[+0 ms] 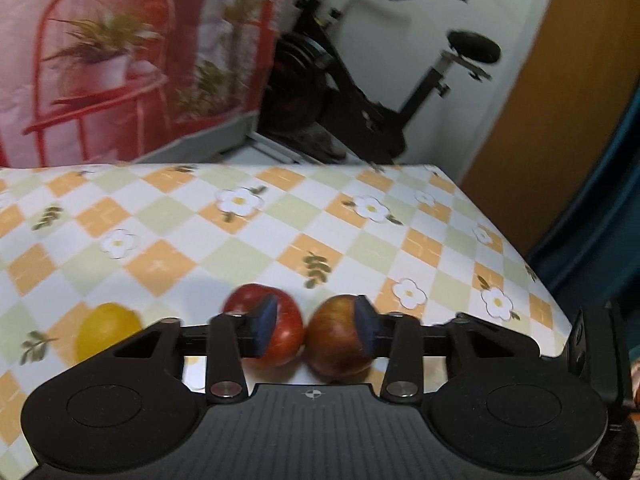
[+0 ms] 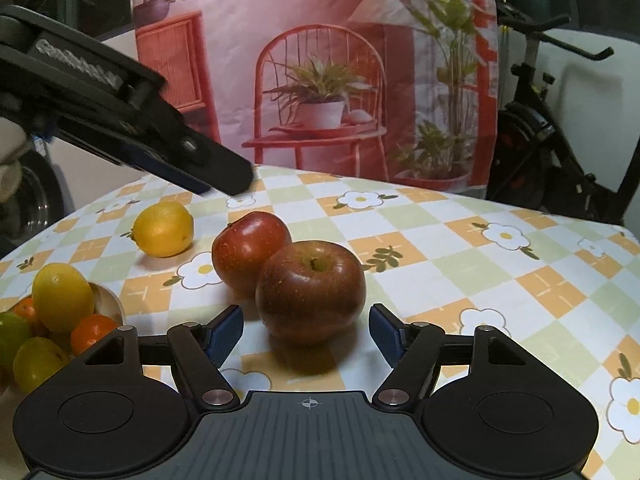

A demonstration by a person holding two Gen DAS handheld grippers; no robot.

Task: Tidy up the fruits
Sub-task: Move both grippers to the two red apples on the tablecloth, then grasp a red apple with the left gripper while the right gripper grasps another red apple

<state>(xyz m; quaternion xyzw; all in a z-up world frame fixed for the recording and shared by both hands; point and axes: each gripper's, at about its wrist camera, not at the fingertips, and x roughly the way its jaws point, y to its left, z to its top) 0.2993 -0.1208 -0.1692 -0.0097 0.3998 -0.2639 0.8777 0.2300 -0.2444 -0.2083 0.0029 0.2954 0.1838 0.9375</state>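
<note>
Two red apples touch each other on the checked tablecloth. In the right wrist view the nearer apple (image 2: pixel 311 293) sits just ahead of my open right gripper (image 2: pixel 306 332), and the other apple (image 2: pixel 248 250) lies behind it to the left. A lemon (image 2: pixel 163 229) lies farther left. My left gripper (image 1: pixel 316 326) is open, above the table; both apples (image 1: pixel 280 330) (image 1: pixel 336 336) show between its pads in the left wrist view, with the lemon (image 1: pixel 107 330) to the left. The left gripper (image 2: pixel 224 176) also shows in the right wrist view, raised at upper left.
A bowl (image 2: pixel 108 300) at the near left holds lemons, oranges and a green fruit. The table's far edge (image 1: pixel 280 166) and right edge (image 1: pixel 520 256) are close. An exercise bike (image 1: pixel 352 92) and a printed backdrop (image 2: pixel 320 80) stand behind the table.
</note>
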